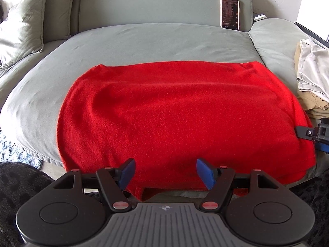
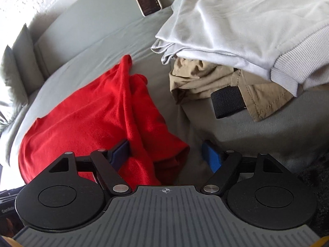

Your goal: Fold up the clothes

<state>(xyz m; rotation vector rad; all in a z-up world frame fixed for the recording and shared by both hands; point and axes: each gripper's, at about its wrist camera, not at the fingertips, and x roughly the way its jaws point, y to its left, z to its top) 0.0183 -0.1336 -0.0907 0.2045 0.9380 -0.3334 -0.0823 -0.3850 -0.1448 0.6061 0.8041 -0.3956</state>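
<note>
A red garment (image 1: 181, 111) lies spread flat on the grey sofa seat (image 1: 144, 41), its near edge hanging over the seat front. My left gripper (image 1: 165, 173) is open, its blue pads apart just over that near edge, holding nothing. My right gripper (image 2: 167, 156) is open at the garment's right edge (image 2: 144, 127), with a raised fold of red cloth between the jaws; its left pad touches the cloth. The right gripper also shows at the far right of the left wrist view (image 1: 316, 133).
A pile of clothes, a white top (image 2: 236, 20) over a beige garment (image 2: 205, 78), sits on the sofa to the right. A phone (image 1: 229, 13) leans on the backrest. Grey cushions (image 1: 22, 26) stand at the left. A dark rug (image 1: 18, 181) lies below the seat.
</note>
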